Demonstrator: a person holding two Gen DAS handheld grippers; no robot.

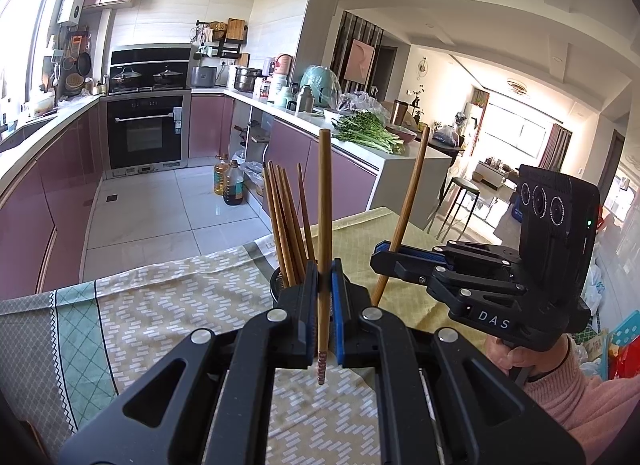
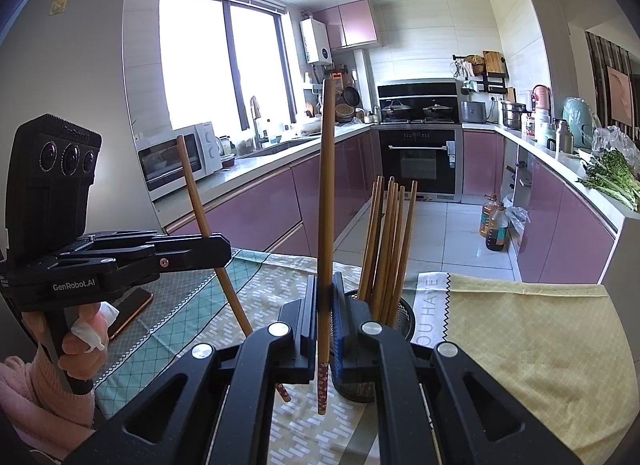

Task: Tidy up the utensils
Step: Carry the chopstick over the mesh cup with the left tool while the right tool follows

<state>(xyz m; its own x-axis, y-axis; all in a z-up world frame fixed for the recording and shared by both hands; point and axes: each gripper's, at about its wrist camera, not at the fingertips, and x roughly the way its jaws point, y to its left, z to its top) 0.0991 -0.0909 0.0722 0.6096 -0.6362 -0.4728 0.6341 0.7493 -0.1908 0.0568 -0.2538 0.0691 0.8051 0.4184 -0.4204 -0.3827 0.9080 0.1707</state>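
Observation:
My left gripper (image 1: 326, 275) is shut on a wooden chopstick (image 1: 325, 205) held upright, patterned end down. It also shows in the right wrist view (image 2: 218, 245), holding that chopstick (image 2: 196, 189) tilted. My right gripper (image 2: 325, 293) is shut on another upright chopstick (image 2: 327, 185); it shows in the left wrist view (image 1: 386, 255) with its chopstick (image 1: 408, 201). A black mesh holder (image 2: 400, 315) with several wooden chopsticks (image 2: 390, 241) stands on the table just beyond both grippers, also in the left wrist view (image 1: 277, 283).
The table carries a patterned cloth (image 1: 160, 305) and a yellow cloth (image 2: 520, 345). A phone (image 2: 132, 313) lies on it at the left. Kitchen counters with an oven (image 1: 146, 133), greens (image 1: 368, 131) and oil bottles (image 1: 230, 185) on the floor stand behind.

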